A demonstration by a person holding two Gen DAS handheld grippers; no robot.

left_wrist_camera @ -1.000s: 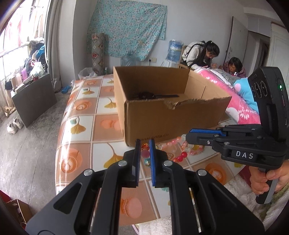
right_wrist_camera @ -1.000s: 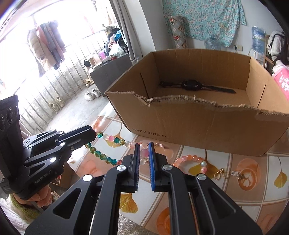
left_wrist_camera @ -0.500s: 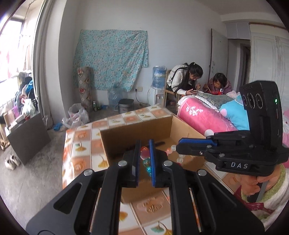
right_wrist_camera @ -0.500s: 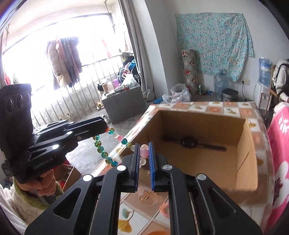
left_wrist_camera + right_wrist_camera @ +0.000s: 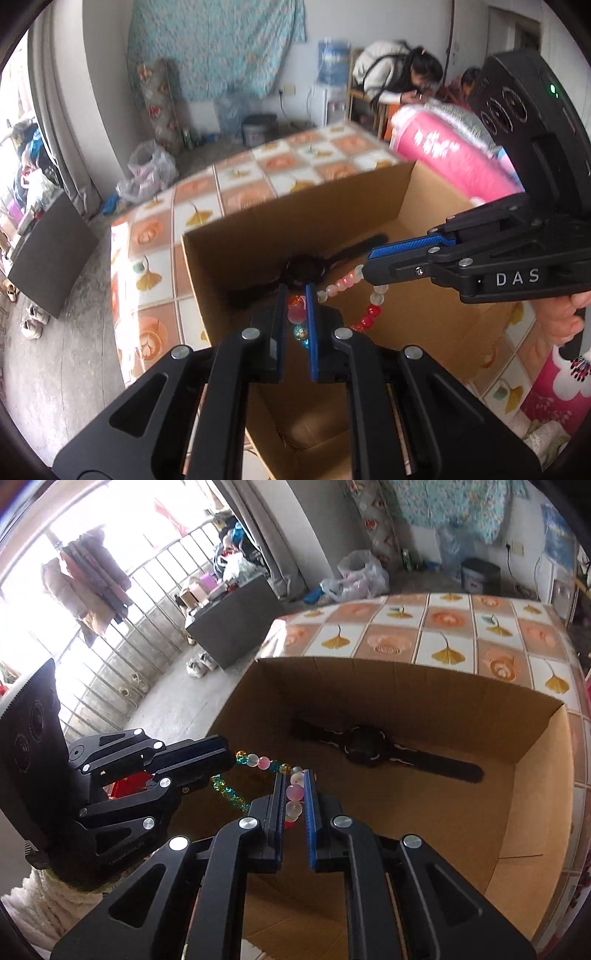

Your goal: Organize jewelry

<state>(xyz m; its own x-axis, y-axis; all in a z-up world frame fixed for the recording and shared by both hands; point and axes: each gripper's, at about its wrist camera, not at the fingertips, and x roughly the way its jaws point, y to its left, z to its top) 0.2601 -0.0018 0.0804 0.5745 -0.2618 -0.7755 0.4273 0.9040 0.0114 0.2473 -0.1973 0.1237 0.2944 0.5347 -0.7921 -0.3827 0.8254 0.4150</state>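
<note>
The tiled table [image 5: 447, 627] runs bare beyond the open cardboard box [image 5: 532, 775], whose floor holds only a black watch [image 5: 365, 747]. Above it, the left gripper [image 5: 295, 314] and right gripper [image 5: 294, 794] each clench the bead bracelet [image 5: 345, 282], strung between them; its lower loop is hidden. "DAS" marks the right gripper.

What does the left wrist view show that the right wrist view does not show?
Only the left wrist view shows two people, a pink quilt and red beads. Only the right wrist view shows hanging coats and window bars. Both show the box, the watch inside it, and the necklace held above by both grippers.
</note>
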